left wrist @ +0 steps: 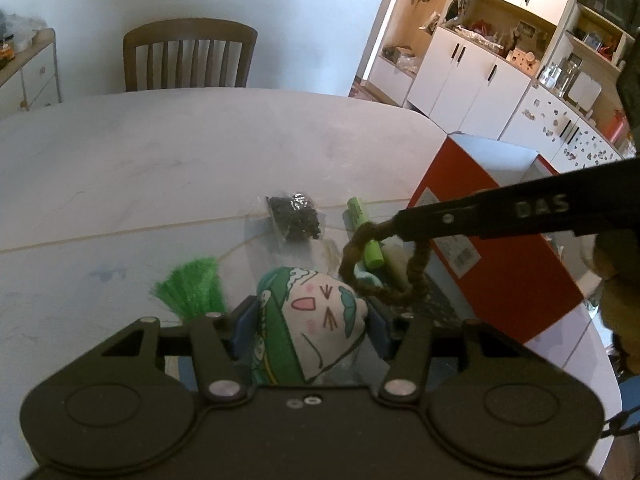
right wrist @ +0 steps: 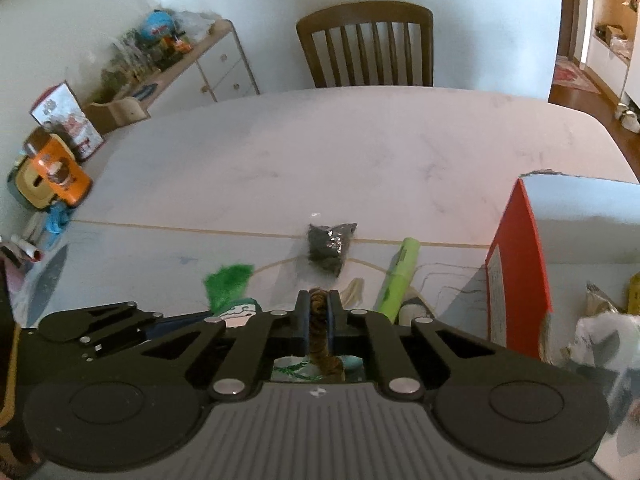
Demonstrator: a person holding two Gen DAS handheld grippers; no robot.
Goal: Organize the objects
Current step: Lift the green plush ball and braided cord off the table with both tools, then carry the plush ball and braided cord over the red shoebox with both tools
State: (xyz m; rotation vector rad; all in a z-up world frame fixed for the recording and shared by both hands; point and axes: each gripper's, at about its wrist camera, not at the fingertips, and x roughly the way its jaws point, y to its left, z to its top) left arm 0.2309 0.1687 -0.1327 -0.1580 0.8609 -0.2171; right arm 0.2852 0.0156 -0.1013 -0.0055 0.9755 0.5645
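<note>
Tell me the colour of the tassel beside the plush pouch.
Bright green; the tassel shows best in the left wrist view, lying left of the pouch.

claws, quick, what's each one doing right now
Left claw: closed on the stuffed pouch with the cartoon face.
Right claw: closed on the brown braided cord loop.
</note>
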